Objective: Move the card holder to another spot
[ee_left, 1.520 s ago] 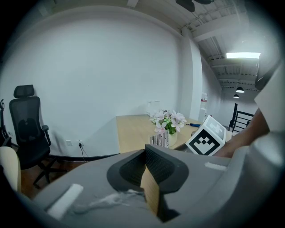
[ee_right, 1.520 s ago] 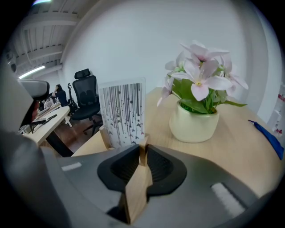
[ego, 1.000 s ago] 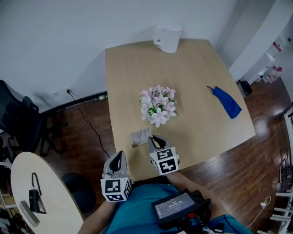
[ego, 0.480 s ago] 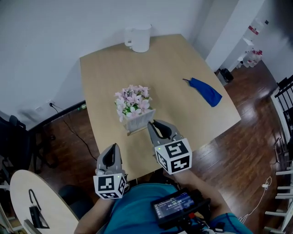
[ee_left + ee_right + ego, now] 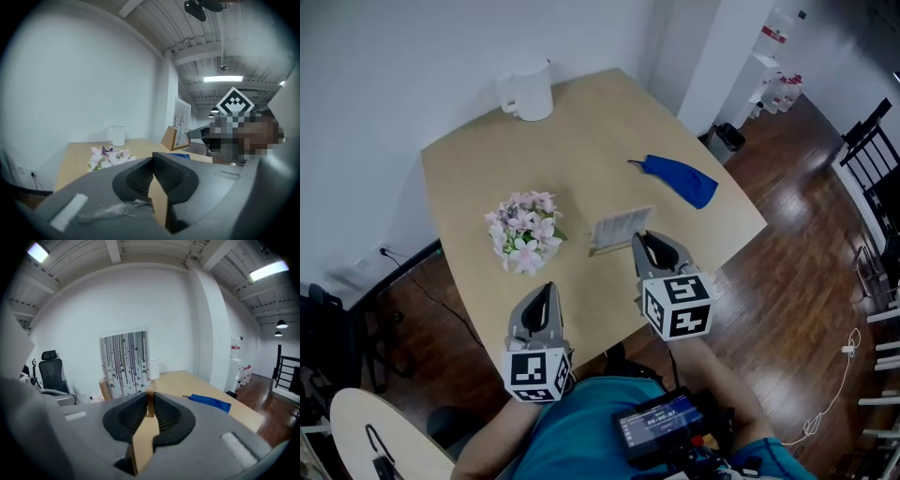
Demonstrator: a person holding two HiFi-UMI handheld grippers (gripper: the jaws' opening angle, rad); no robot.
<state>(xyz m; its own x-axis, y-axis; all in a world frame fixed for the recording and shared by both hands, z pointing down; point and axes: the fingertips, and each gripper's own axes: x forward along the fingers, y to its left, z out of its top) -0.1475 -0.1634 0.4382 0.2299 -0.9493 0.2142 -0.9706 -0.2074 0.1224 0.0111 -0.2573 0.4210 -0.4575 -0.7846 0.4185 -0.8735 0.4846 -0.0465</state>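
Head view: the right tongs (image 5: pixel 647 240) pinch the card holder (image 5: pixel 619 229) clear of the table (image 5: pixel 581 131), between flowers (image 5: pixel 523 234) and blue cloth (image 5: pixel 680 178), likely seeking a free spot. Left gripper view: left tongs (image 5: pixel 152 160) pressed together, empty, not needed. Right gripper view: jaws clamp the wooden base, keeping the card upright.

card holder (image 5: pixel 622 228): lower right corner masked by right tool (image 5: pixel 652 240); card print too small to be read in head view.
round tabletop (image 5: pixel 356 422): cut off by bottom-left frame edge; dark item on it not identifiable.
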